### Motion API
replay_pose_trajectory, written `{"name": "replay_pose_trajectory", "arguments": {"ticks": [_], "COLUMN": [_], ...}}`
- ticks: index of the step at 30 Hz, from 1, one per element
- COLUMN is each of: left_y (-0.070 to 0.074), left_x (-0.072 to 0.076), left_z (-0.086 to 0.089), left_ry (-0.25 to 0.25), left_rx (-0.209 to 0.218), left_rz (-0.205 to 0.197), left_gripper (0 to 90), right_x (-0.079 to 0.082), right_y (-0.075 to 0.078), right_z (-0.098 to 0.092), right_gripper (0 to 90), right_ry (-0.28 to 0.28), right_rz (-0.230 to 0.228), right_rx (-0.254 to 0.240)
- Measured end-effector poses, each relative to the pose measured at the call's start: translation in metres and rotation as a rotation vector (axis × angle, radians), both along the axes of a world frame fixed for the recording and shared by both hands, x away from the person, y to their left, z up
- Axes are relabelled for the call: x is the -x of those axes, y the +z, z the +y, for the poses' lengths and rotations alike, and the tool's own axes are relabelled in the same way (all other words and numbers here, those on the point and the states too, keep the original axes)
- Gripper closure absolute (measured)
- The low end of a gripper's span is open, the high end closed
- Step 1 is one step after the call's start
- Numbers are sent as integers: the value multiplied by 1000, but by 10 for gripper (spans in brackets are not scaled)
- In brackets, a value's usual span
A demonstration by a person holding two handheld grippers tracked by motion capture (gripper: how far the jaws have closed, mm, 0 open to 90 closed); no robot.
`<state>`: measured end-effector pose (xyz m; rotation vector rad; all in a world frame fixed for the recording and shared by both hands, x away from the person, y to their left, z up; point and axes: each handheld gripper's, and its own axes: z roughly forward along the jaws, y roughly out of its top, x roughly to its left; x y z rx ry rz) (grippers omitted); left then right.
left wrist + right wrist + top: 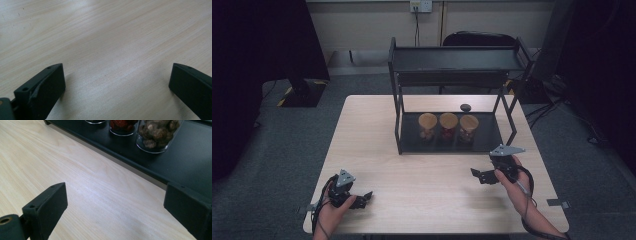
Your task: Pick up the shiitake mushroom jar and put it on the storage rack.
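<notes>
The right gripper point(480, 175) stands wide open and empty near the rack's point(398, 107) lower shelf, where 3 jars point(448, 126) stand in a row. Approach level toward the nearest jar point(156, 135), jaws straddling the glass, clear of the shelf edge. The left gripper point(362, 199) rests open and empty over the table point(377, 130).

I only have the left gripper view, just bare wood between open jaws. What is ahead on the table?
Observer: A black two-tier rack stands at the table's far side, with three jars on its lower shelf.
Operator: What is in them?
Observer: The right gripper view shows brownish lumps in one jar and red pieces in its neighbour.
Operator: Is the right gripper holding anything?
Observer: No, the right gripper is open over bare wood, near the rack's front edge.
</notes>
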<state>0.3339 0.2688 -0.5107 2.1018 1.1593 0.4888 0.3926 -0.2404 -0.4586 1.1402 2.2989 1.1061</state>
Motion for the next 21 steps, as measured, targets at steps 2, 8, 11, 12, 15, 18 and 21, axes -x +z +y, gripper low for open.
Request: {"name": "replay_pose_trajectory", "arguments": {"ticks": [2,8,11,12,15,18,21], "left_y": [0,0,0,0,0,0,0], "left_x": [0,0,0,0,0,0,0], "left_z": [0,0,0,0,0,0,0], "left_ry": [0,0,0,0,0,0,0], "left_rx": [0,0,0,0,0,0,0], "left_rz": [0,0,0,0,0,0,0], "left_gripper": [2,2,2,2,2,2,2], "right_x": [1,4,6,6,7,9,12], "right_y": [-2,-7,-8,-8,-9,-11,-12], "right_z": [-3,-8,-10,-11,-13,-16,-20], "right_gripper": [43,43,43,42,43,42,42], "right_ry": [-2,-9,-9,-9,-10,-9,-11], "right_rz": [3,9,12,11,11,12,15], "right_rx": [-3,-8,-9,-7,-9,-13,-12]}}
